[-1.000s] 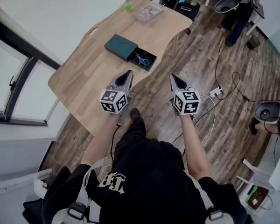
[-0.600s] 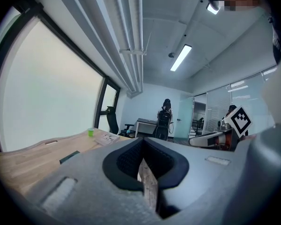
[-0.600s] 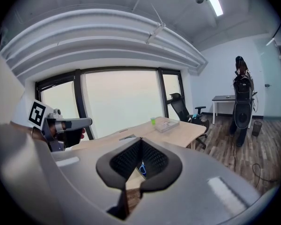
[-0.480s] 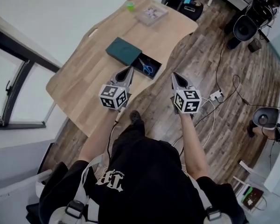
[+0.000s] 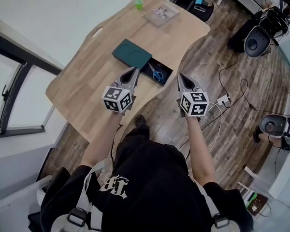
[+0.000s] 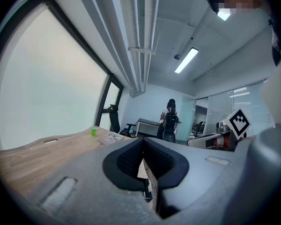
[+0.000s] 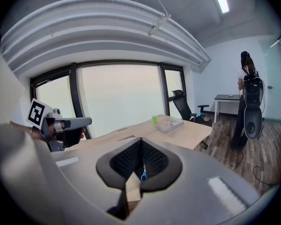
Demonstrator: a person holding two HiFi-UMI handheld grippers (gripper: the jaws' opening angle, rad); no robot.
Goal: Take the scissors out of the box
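Straight ahead of right claw (image 5: 182,77), scissors (image 5: 158,74) in box (image 5: 131,53).

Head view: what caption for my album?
Left gripper and right gripper, both shut, hover near scissors in the open box.

Green cup (image 5: 139,4) near clear tray (image 5: 162,14), on table (image 5: 87,91).

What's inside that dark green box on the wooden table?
Blue-handled scissors lie in the slid-out black tray of the dark green box. The part under its cover is hidden.
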